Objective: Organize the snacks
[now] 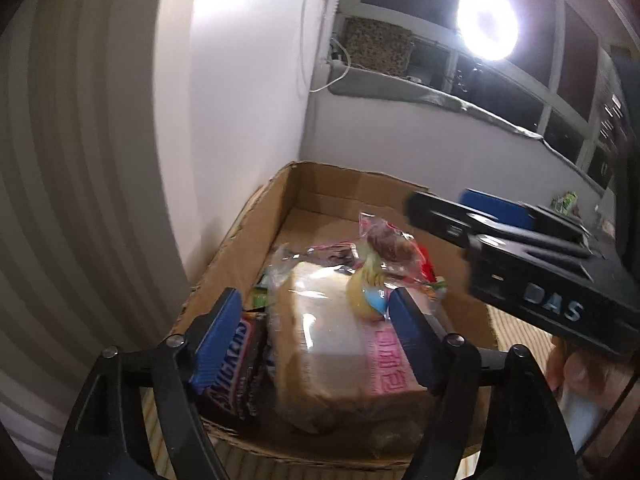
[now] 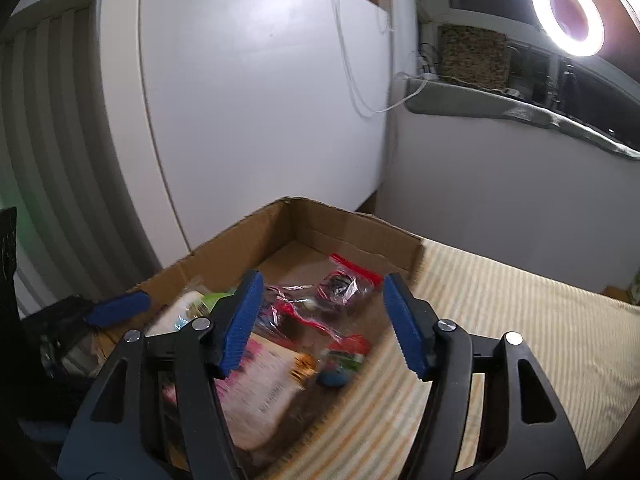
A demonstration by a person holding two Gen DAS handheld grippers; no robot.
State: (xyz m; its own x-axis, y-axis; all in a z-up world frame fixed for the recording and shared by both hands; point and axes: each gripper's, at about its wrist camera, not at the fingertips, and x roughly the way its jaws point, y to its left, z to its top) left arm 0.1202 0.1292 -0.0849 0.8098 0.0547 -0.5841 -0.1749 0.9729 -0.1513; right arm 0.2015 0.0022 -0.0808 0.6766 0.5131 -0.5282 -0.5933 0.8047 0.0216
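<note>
Snacks already fill the cardboard box (image 1: 328, 184) — a Snickers bar (image 1: 236, 364) against its left wall. Left gripper (image 1: 316, 340) and right gripper (image 2: 320, 324) hover wide open, empty — probably between placements; next, fetch another.

We looked down close from both wrists. Both views shared the cardboard box (image 1: 256, 240) (image 2: 224, 256) and ring light (image 1: 488, 24) (image 2: 568, 14).
</note>
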